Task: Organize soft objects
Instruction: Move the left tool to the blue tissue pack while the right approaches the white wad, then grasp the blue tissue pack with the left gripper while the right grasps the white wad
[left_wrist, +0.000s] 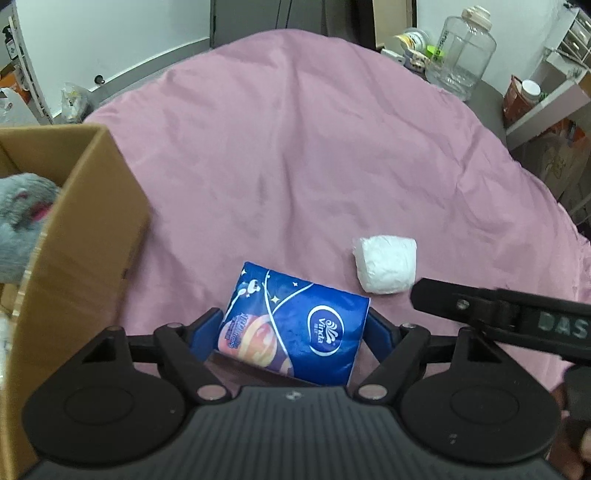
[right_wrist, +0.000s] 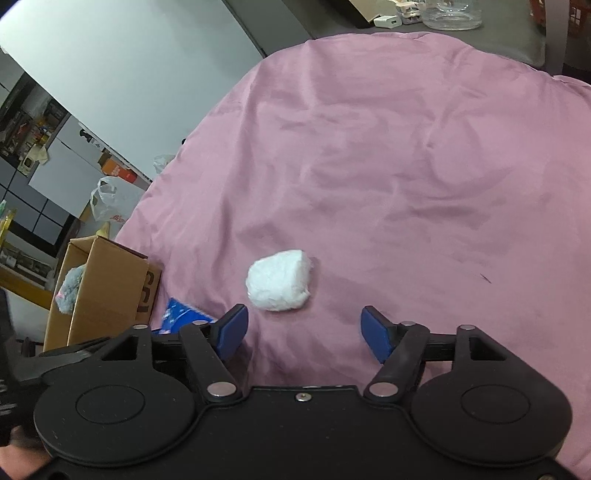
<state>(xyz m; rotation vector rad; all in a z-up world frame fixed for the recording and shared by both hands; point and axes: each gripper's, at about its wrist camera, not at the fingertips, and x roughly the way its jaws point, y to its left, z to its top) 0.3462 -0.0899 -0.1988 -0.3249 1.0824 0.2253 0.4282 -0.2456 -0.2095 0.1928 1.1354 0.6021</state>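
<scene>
My left gripper (left_wrist: 293, 328) is shut on a blue Vinda tissue pack (left_wrist: 295, 325), held just above the pink cloth. A corner of the pack shows in the right wrist view (right_wrist: 181, 317). A white wrapped soft bundle (left_wrist: 386, 264) lies on the cloth to its right; it also shows in the right wrist view (right_wrist: 279, 284). My right gripper (right_wrist: 301, 332) is open and empty, just short of the bundle. A cardboard box (left_wrist: 85, 236) stands at the left with a grey plush toy (left_wrist: 22, 214) inside; the box (right_wrist: 110, 291) and plush (right_wrist: 68, 286) also show in the right wrist view.
The pink cloth (left_wrist: 314, 147) covers the table. A clear glass jar (left_wrist: 461, 51), cups and shelves stand beyond its far right edge. Plastic bags (right_wrist: 107, 199) and cabinets are at the far left.
</scene>
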